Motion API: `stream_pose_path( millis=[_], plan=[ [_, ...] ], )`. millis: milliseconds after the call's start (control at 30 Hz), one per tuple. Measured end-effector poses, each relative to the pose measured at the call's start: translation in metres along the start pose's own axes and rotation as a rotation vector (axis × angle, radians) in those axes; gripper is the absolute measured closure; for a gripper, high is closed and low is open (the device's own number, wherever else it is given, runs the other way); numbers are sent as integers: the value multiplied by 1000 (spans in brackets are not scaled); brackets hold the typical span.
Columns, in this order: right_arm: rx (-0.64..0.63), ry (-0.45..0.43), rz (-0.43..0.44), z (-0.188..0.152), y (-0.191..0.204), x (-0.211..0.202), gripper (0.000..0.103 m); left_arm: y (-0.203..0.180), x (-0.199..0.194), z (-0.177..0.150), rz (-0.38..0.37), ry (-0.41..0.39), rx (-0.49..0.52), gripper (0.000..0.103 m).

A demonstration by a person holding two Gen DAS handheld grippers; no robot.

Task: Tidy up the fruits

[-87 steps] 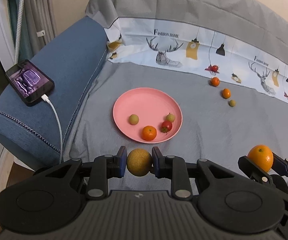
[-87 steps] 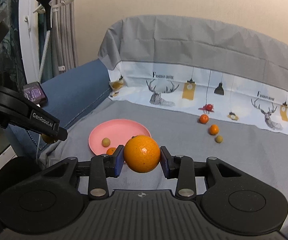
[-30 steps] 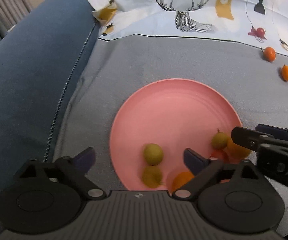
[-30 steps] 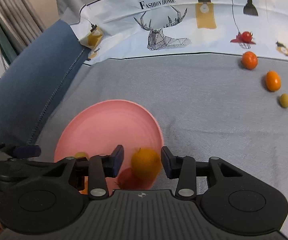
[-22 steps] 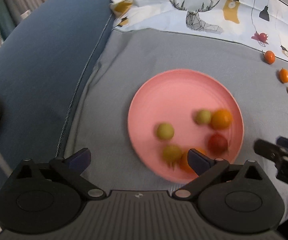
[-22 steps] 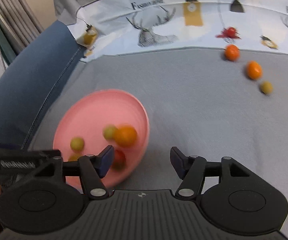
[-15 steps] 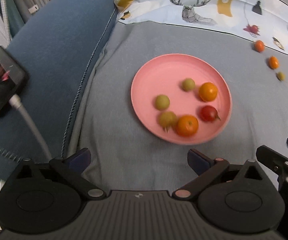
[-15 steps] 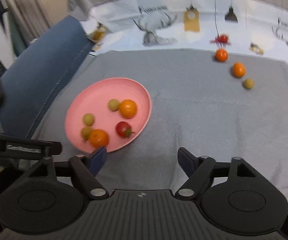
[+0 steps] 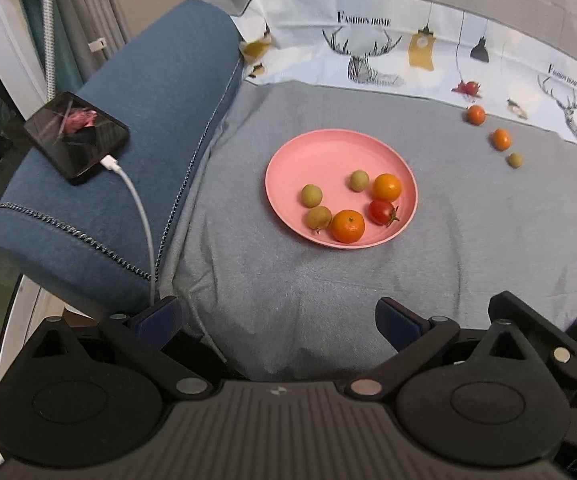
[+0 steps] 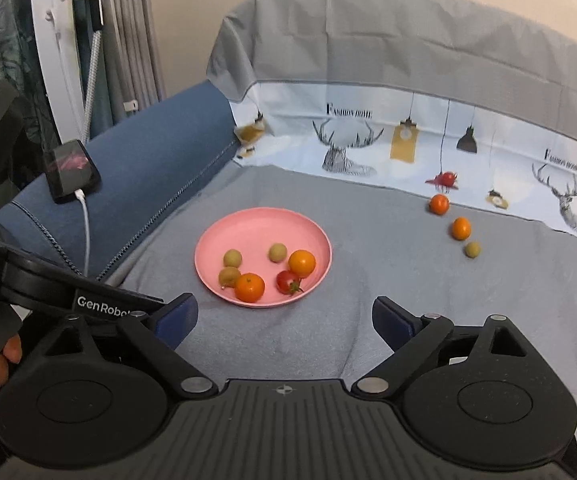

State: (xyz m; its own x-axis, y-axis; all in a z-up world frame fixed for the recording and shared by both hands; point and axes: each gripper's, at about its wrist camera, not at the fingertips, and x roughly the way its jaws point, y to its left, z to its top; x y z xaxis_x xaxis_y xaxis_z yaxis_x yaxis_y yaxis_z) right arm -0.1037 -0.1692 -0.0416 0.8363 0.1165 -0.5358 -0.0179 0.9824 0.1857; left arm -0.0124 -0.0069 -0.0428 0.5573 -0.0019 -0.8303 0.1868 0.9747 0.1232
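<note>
Right wrist view: right tongs stand apart and empty, the jaws having just been opening. Left tongs likewise stand apart, empty. Plate holds six fruits. Three loose fruits lie far right on the sofa cover, well apart from both tongs; the right tongs are judged nearer.

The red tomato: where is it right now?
In the left wrist view the red tomato lies on the pink plate, near its right rim, between the two oranges.
</note>
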Motion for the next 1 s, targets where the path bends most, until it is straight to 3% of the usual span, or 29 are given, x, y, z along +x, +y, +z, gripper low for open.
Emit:
stream_pose_path(
  millis=[533,1000],
  plan=[
    [-12,-88,-1,-8,12,-45,8,9,-47,-23,10,-102,-27,0],
    [-10,-85,0,-11,12,-48,7,12,-48,-24,8,-104,-23,0]
  ],
)
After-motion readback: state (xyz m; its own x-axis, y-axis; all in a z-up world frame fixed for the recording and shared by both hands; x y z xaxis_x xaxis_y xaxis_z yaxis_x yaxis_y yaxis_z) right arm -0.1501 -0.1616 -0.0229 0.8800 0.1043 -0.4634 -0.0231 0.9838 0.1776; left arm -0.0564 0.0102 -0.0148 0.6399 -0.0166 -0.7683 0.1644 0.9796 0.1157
